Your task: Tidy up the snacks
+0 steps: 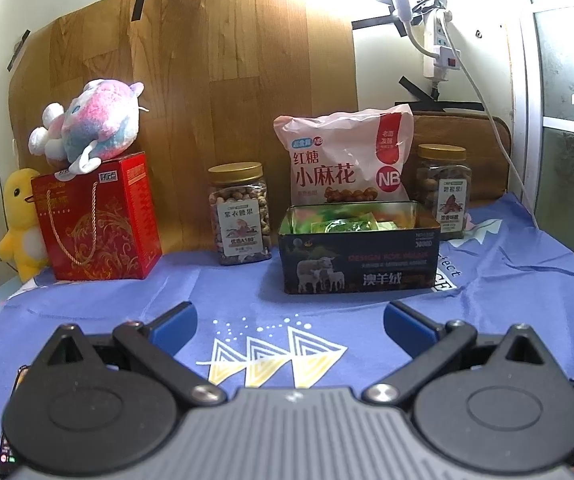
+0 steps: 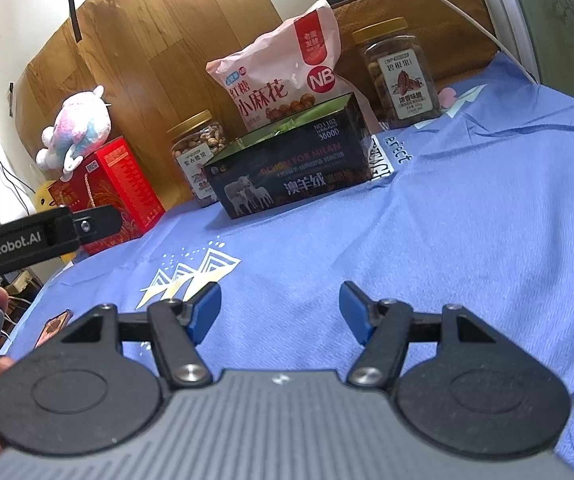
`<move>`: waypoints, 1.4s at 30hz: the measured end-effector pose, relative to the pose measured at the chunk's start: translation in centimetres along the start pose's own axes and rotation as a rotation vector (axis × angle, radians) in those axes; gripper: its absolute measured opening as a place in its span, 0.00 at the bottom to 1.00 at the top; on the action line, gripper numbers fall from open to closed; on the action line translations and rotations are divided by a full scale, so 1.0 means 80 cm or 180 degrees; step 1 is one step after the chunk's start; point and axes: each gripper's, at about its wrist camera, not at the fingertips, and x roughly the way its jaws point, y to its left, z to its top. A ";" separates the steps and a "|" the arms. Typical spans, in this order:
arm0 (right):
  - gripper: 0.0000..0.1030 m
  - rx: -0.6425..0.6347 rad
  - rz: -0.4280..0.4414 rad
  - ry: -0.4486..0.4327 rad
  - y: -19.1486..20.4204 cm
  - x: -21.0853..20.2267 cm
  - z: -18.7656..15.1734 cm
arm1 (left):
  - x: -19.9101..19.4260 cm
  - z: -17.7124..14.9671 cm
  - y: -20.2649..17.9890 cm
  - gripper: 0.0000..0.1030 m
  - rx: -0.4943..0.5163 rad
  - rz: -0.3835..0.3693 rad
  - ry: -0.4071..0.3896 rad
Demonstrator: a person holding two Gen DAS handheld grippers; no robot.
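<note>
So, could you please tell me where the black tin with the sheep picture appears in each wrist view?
Left wrist view: the black sheep tin sits right of centre, open, green packets inside, straight beyond the open left gripper.
Right wrist view: the tin is at upper centre, tilted, far beyond the open right gripper.
Shared landmark: the pink snack bag standing directly behind it.

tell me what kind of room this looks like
Probably a home room with a makeshift setup: a table under a blue cloth, stuffed toys beside snack jars, and a power strip taped to the wall.
</note>
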 end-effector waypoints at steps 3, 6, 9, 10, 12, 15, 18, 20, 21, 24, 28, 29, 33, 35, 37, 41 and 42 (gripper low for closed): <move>0.66 0.0012 -0.0005 0.0001 -0.001 0.001 -0.002 | -0.003 0.001 -0.002 1.00 0.0035 -0.0008 -0.0020; 0.66 0.0015 -0.0006 0.0000 -0.001 0.000 -0.003 | -0.006 0.002 -0.003 1.00 0.0053 -0.0034 -0.0045; 0.66 0.0015 -0.0006 0.0001 -0.001 0.000 -0.002 | -0.008 0.004 -0.004 1.00 0.0080 -0.0038 -0.0065; 0.66 0.0018 -0.0007 0.0002 -0.001 0.000 -0.003 | -0.008 0.004 -0.005 1.00 0.0084 -0.0048 -0.0066; 0.66 0.0016 -0.0005 0.0002 -0.001 0.000 -0.002 | -0.008 0.004 -0.005 1.00 0.0082 -0.0077 -0.0058; 0.66 0.0020 -0.0007 0.0003 -0.002 0.000 -0.003 | -0.009 0.004 -0.005 1.00 0.0094 -0.0087 -0.0050; 0.66 0.0019 -0.0004 0.0004 -0.003 0.000 -0.002 | -0.008 0.005 -0.006 1.00 0.0102 -0.0112 -0.0009; 0.66 0.0018 -0.0005 0.0003 -0.003 0.000 -0.002 | -0.006 0.007 -0.005 1.00 0.0058 -0.0152 0.0043; 0.66 0.0018 -0.0005 0.0004 -0.003 -0.001 -0.002 | -0.005 0.009 -0.004 1.00 0.0033 -0.0167 0.0066; 0.66 0.0020 -0.0005 0.0005 -0.002 -0.001 -0.002 | -0.003 0.015 -0.001 1.00 -0.0022 -0.0187 0.0111; 0.66 0.0023 -0.0009 0.0005 -0.002 0.000 -0.002 | 0.001 0.022 0.004 1.00 -0.0109 -0.0245 0.0219; 0.66 0.0021 -0.0005 0.0007 -0.001 0.000 -0.001 | 0.004 0.024 0.006 1.00 -0.0148 -0.0273 0.0274; 0.66 0.0037 -0.0021 0.0020 -0.004 -0.001 -0.003 | 0.012 0.022 0.009 1.00 -0.0200 -0.0281 0.0395; 0.66 0.0042 -0.0024 0.0027 -0.005 -0.001 -0.003 | 0.017 0.018 0.010 1.00 -0.0212 -0.0307 0.0453; 0.66 0.0047 -0.0025 0.0028 -0.005 -0.002 -0.004 | 0.021 0.014 0.013 1.00 -0.0246 -0.0350 0.0509; 0.66 0.0051 -0.0036 0.0019 -0.005 -0.002 -0.003 | 0.027 0.008 0.010 1.00 -0.0210 -0.0333 0.0583; 0.66 0.0053 -0.0039 0.0020 -0.005 -0.003 -0.003 | 0.028 0.008 0.009 1.00 -0.0192 -0.0323 0.0600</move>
